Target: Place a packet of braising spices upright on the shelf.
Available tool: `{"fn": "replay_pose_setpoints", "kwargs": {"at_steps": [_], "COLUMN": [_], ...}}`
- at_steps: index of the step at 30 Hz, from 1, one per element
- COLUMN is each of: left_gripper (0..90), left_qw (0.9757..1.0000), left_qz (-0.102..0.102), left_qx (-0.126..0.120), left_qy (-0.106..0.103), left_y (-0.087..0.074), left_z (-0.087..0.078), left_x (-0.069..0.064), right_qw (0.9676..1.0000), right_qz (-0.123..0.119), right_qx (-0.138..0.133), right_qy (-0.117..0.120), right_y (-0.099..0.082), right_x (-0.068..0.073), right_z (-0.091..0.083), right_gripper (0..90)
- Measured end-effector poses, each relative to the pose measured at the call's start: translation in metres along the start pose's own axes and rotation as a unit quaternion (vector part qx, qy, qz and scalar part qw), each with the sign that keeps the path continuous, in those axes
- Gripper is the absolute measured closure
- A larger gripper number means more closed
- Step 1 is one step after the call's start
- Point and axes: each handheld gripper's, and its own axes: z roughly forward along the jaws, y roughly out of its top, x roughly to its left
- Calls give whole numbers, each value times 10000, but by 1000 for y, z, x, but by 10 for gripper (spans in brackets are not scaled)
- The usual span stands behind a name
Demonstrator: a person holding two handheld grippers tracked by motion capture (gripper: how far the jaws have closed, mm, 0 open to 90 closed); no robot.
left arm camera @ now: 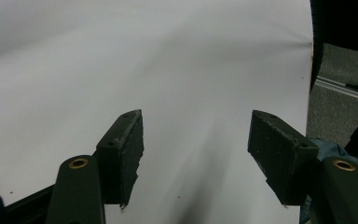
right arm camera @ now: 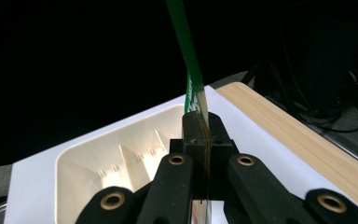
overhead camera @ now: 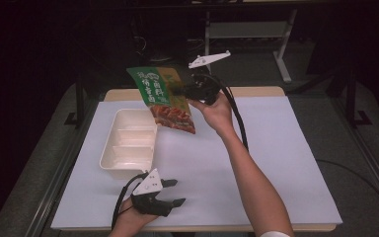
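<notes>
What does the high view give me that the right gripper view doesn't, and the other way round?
High view alone: the printed face of the green food packet held above the cream divided tray, plus the left gripper, open near the table's front edge. Right gripper view alone: the jaws pressed shut on the packet's thin edge. Both: packet, tray, right gripper, white table cover.

Printed matter: one item. Green snack packet, upper centre of the high view, carries large pale characters on its green upper part, above a reddish food photograph; the characters look Chinese but are too small and blurred to read. In the right gripper view the packet shows edge-on, with white print fragments illegible. No other legible text, number or sign.
</notes>
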Motion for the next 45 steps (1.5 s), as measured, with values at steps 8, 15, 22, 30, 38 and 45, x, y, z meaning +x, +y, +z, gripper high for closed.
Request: {"fn": "replay_pose_setpoints", "kwargs": {"at_steps": [8,15,22,30,38,45], "left_gripper": [351,347,342,341,340,327], "left_qw": [10000,9999,9999,9999,9999,9999], "left_qz": [28,49,107,104,83,91], "left_qx": [-13,70,88,47,69,118], "left_qy": [87,91,48,32,74,28], "left_y": [-1,-2,-2,-1,-2,-2], "left_z": [-5,-3,-1,-3,-3,-2], "left_x": [2,1,-2,0,2,2], "right_qw": [9999,9997,9996,9996,9996,9993], "right_qz": [-49,-76,-104,-21,63,226], "right_qx": [-23,-36,-20,64,113,27], "right_qy": [145,241,255,282,260,295], "right_y": [11,19,20,15,14,7], "right_x": [1,2,1,-2,-6,-11], "right_z": [29,54,81,108,125,142], "right_gripper": [899,899,899,899,899,899]}}
